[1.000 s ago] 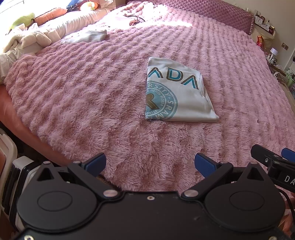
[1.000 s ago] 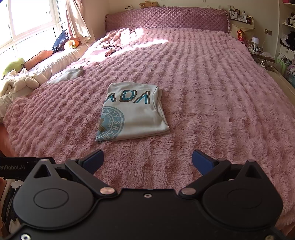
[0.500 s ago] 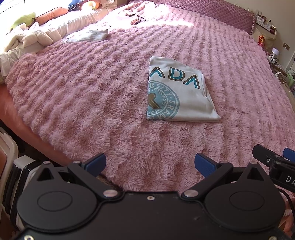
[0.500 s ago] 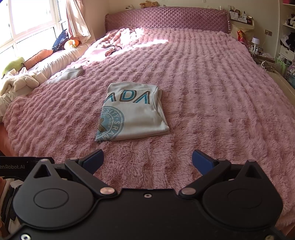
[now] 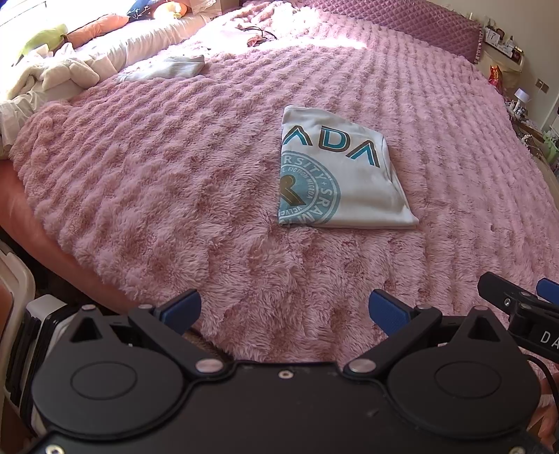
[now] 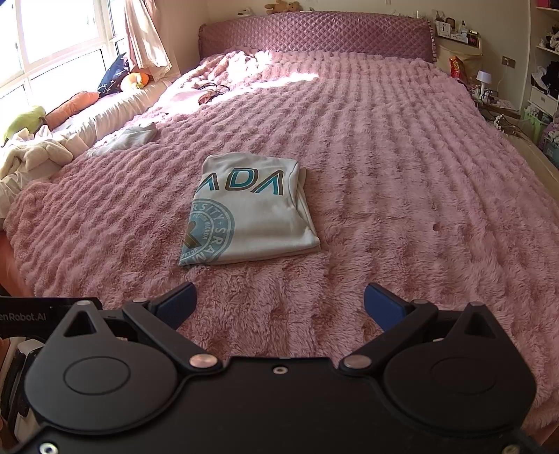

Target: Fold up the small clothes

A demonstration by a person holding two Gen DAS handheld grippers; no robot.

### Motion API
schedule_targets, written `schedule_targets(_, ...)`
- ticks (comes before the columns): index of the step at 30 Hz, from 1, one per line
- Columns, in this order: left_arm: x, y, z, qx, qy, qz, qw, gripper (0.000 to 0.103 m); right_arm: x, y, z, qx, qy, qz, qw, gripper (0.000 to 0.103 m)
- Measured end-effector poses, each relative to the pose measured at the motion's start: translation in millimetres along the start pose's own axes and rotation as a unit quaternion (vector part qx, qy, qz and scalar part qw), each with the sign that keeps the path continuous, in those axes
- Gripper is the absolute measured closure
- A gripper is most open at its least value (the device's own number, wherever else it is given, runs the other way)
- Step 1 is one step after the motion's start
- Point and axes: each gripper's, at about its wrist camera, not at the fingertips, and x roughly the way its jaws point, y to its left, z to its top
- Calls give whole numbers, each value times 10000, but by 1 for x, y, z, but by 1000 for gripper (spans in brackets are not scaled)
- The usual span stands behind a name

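A pale grey T-shirt [image 5: 342, 174] with teal lettering and a round teal emblem lies folded into a flat rectangle on the pink fluffy blanket [image 5: 174, 181]; it also shows in the right wrist view [image 6: 248, 213]. My left gripper [image 5: 284, 309] is open and empty, held back near the bed's front edge, well short of the shirt. My right gripper [image 6: 279, 302] is open and empty, also near the front edge. Part of the right gripper [image 5: 517, 307] shows at the right edge of the left wrist view.
A small striped garment [image 6: 129, 138] lies on the blanket at the far left. A heap of pale clothes [image 6: 31, 153] and cushions [image 6: 73, 104] lie along the window side. A quilted headboard [image 6: 314, 31] closes the far end. A cluttered nightstand [image 6: 489, 87] stands on the right.
The left wrist view has shifted slightly, so the shirt sits a little lower and to the right. Both grippers stay open and empty. The shirt has not moved.
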Motion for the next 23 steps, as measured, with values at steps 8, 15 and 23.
schedule_targets(8, 1, 1, 1, 63, 9, 42, 10000, 0, 1, 0, 0, -10, 8, -4, 10000, 0)
schedule_targets(15, 2, 2, 1, 11, 26, 31, 10000, 0, 1, 1, 0, -7, 13, -12, 10000, 0)
schedule_targets(23, 3, 3, 2, -11, 39, 42, 10000, 0, 1, 2, 1, -6, 12, -12, 10000, 0)
